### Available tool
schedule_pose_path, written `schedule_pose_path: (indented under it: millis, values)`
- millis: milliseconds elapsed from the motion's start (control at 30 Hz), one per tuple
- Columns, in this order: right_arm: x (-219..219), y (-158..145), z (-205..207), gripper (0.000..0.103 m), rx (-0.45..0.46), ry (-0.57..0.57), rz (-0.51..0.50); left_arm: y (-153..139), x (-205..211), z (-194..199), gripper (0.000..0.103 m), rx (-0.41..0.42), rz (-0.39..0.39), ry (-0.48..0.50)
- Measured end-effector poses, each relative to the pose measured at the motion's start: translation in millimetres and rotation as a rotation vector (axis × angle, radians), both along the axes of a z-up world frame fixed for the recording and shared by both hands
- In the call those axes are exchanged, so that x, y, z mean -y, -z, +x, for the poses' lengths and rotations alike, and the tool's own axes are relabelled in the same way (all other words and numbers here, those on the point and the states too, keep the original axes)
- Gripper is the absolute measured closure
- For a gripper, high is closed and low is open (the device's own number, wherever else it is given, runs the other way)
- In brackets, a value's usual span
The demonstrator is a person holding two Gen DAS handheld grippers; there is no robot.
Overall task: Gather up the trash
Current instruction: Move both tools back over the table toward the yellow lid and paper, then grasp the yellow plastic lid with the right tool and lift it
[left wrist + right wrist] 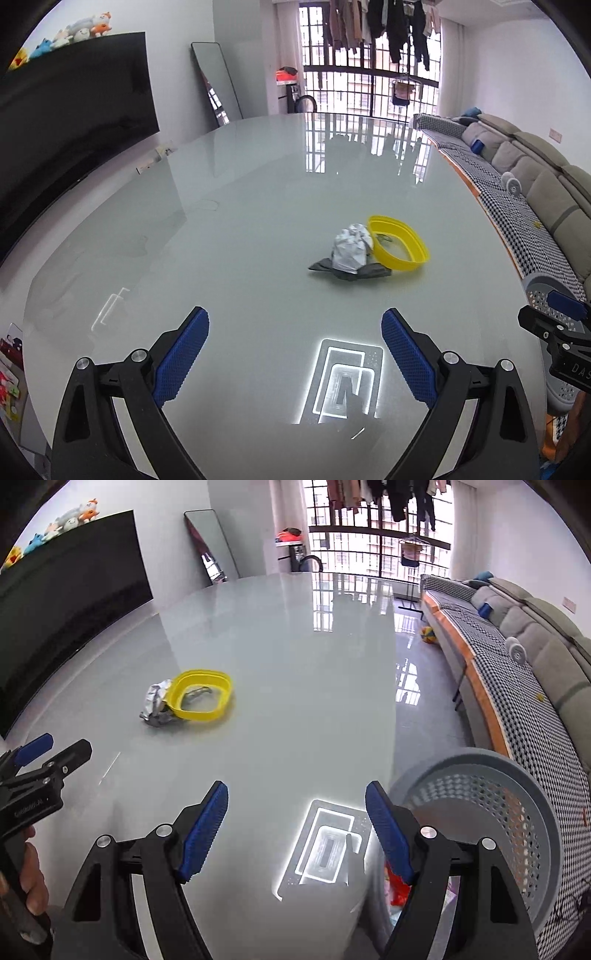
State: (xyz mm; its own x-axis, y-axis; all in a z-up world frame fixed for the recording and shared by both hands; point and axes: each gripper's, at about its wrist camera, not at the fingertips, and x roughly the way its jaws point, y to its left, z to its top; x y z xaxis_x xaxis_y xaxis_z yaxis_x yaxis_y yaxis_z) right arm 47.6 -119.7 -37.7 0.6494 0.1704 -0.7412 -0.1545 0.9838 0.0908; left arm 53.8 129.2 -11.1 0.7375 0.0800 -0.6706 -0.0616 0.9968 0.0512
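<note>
A crumpled silver wrapper (pixel 351 249) lies on a dark scrap (pixel 373 272) on the glossy grey table (pixel 229 229), touching a yellow plastic ring-shaped bowl (pixel 400 242). They also show in the right wrist view: wrapper (pixel 157 701), yellow bowl (pixel 201 699). My left gripper (pixel 295 354) is open and empty, low over the table, short of the trash. My right gripper (pixel 295 830) is open and empty near the table's right edge, beside a grey perforated bin (pixel 487 812) holding some colourful trash. The right gripper shows in the left wrist view (pixel 554 325), the left gripper in the right wrist view (pixel 48 760).
A sofa (pixel 517 657) with a checked cover runs along the right. A black TV (pixel 66 122) stands at the left, a mirror (pixel 218 85) at the back wall. A ball (pixel 428 634) lies on the floor.
</note>
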Motion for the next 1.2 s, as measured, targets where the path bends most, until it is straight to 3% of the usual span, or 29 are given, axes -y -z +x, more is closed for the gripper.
schedule_pose_path:
  millis: [367, 967, 1200]
  values:
    - [-53.5, -1.9, 45.4, 0.024, -0.005, -0.08, -0.015, 2.1, -37.3, 20.5, 0.009, 0.016, -0.013, -0.043]
    - [-94.2, 10.3, 102.6, 0.02, -0.044, -0.146, -0.003, 9.9, -44.7, 25.0, 0.009, -0.003, -0.053, -0.055]
    - [-102.2, 19.1, 121.0, 0.02, -0.099, -0.16, 0.03, 9.2, -42.7, 22.7, 0.009, -0.005, -0.057, -0.035]
